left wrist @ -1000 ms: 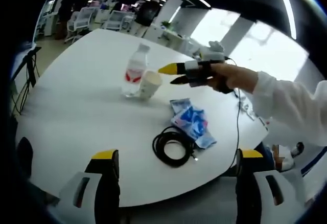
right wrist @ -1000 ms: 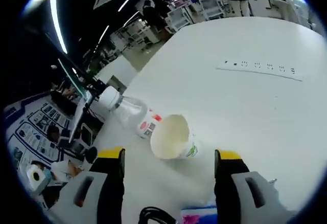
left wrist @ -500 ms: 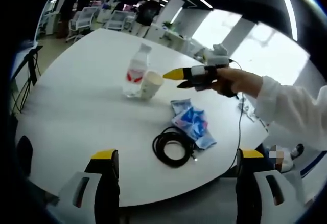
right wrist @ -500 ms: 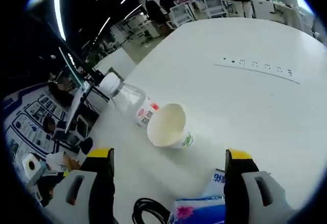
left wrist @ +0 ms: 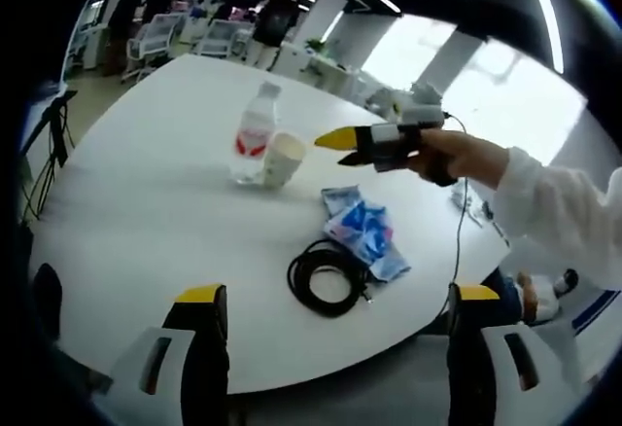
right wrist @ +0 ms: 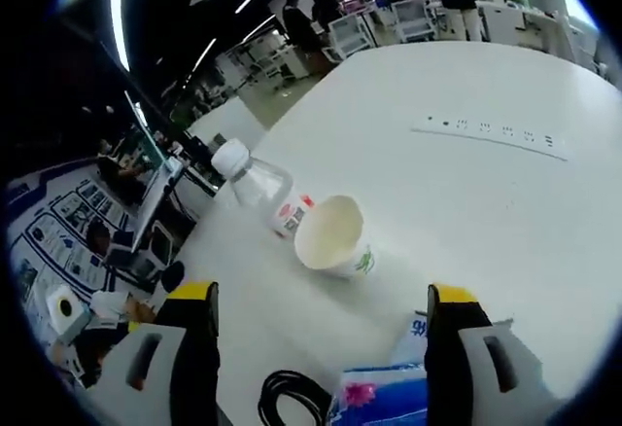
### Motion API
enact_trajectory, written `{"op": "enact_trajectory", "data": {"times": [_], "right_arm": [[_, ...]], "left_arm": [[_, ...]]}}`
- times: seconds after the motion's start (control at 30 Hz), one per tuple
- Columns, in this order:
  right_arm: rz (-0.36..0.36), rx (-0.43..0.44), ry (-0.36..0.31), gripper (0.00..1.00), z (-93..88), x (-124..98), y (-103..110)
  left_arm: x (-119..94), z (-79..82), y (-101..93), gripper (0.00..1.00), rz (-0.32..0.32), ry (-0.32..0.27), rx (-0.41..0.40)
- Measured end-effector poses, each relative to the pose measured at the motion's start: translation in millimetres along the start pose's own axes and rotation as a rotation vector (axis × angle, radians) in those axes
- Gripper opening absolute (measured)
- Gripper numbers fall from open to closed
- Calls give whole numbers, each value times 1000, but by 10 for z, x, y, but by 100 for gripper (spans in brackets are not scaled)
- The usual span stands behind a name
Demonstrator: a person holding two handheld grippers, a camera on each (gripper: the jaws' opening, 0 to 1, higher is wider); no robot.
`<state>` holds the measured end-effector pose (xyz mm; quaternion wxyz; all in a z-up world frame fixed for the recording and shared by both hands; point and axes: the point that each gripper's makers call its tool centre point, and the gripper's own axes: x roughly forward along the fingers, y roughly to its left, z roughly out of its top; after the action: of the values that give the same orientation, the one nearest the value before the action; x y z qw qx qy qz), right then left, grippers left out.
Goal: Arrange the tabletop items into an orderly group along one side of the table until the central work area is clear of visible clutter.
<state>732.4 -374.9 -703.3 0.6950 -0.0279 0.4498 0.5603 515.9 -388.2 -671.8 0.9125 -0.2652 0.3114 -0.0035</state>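
A clear water bottle [left wrist: 255,139] with a red label stands on the white table [left wrist: 136,202], touching a paper cup [left wrist: 283,159]. Nearer lie a blue tissue pack [left wrist: 364,231] and a coiled black cable [left wrist: 326,277]. My left gripper [left wrist: 337,295] hovers open off the table's near edge, nothing between its fingers. My right gripper [left wrist: 342,144], held by a hand, hangs open above the table just right of the cup. In the right gripper view the bottle [right wrist: 258,188] and cup [right wrist: 333,236] lie ahead of my open right gripper [right wrist: 321,295], with the tissue pack [right wrist: 389,397] and cable [right wrist: 292,402] low between its fingers.
A white power strip [right wrist: 491,129] lies flat further along the table. A thin cable [left wrist: 453,251] hangs from the hand past the table's right edge. Office chairs [left wrist: 155,37] and desks stand beyond the far side. Bare tabletop spreads to the left of the bottle.
My right gripper has drawn back a little from the cup, away to the right, so the tissue pack and cable now show between its fingers. The left gripper and the items have stayed put.
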Motion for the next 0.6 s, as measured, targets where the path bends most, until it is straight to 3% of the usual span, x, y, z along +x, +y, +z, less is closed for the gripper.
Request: {"op": "enact_trajectory", "data": {"times": [0.3, 0.6], "right_arm": [[-2, 2, -5, 87, -135, -110, -2], [-21, 6, -27, 87, -213, -280, 8]], "left_arm": [[38, -72, -95, 90, -22, 42, 45], [35, -65, -212, 89, -51, 36, 71]]}}
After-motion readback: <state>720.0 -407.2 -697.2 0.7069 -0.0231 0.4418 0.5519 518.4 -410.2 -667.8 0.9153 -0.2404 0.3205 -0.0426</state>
